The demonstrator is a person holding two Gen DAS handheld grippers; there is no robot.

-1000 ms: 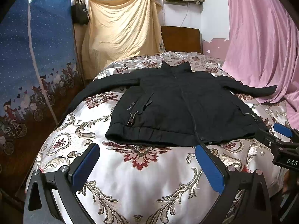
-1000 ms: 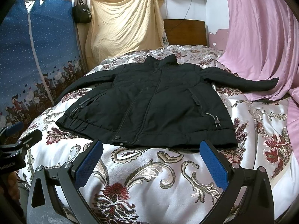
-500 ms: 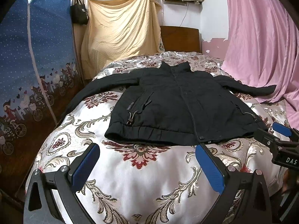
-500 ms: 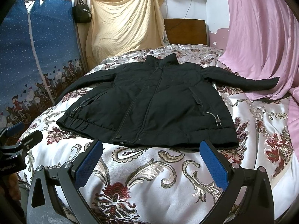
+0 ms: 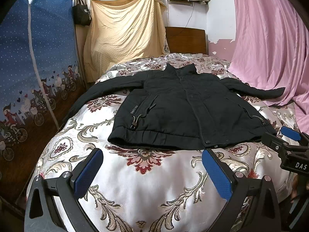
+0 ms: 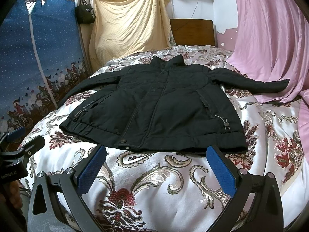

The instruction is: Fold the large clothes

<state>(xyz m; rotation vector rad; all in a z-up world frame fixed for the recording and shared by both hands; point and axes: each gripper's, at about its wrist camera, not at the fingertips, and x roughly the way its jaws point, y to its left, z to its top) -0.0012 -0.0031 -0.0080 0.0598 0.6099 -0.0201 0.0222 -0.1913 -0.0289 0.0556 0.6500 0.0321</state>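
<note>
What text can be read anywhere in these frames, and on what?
"DAS": right gripper body, cut off at the frame edge.
"GenRobot.AI": left gripper body.
Pale print on the black jacket, beside its pocket: too small to read.
White mark on the black bag: blurred, unreadable.

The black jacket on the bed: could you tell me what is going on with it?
A person holds two grippers over the bed. The black jacket lies flat, front up, sleeves spread, not yet folded. The left gripper and right gripper are both open, near the hem, touching nothing.
</note>
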